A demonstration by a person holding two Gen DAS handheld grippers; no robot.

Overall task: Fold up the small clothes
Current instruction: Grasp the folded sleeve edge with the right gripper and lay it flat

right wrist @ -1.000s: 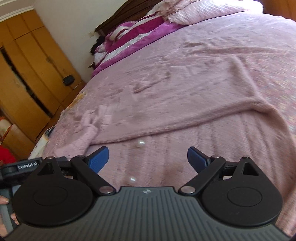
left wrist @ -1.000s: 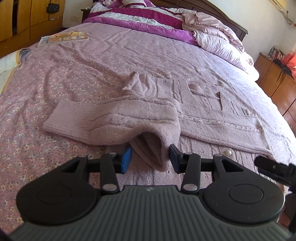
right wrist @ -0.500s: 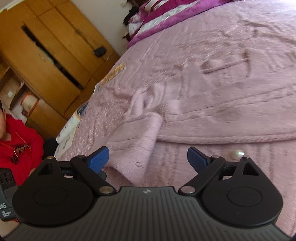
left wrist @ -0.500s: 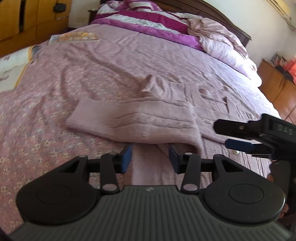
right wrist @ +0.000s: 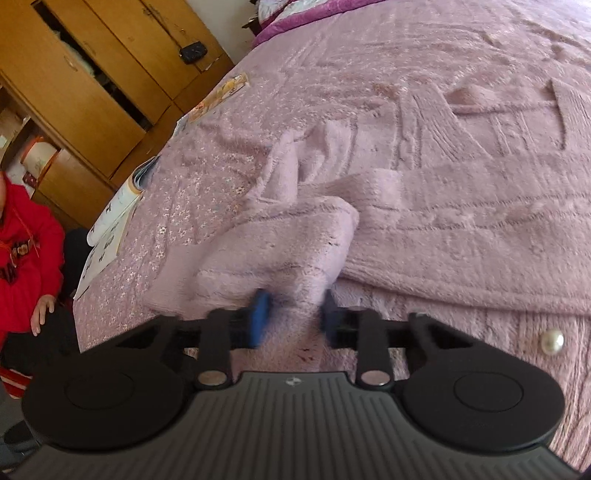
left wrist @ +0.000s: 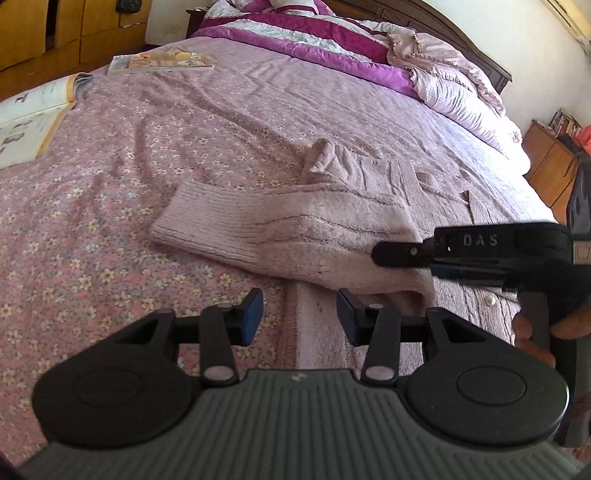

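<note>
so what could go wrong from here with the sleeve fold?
1. The right gripper is motion-blurred, its jaws narrowed around the thick folded sleeve with a gap left; it may pinch only the top layer, so the fold could slip.
2. The left gripper is open and holds nothing, so a pull could drag the whole pink cardigan across the bedspread.
3. The pearl button lies beside the right gripper and could snag.

A closed book [left wrist: 162, 62] and an open book [left wrist: 29, 110] lie far ahead-left of the jaws. A striped quilt [left wrist: 314, 33] lies far ahead; wooden cupboards [right wrist: 92, 74] stand left.
</note>
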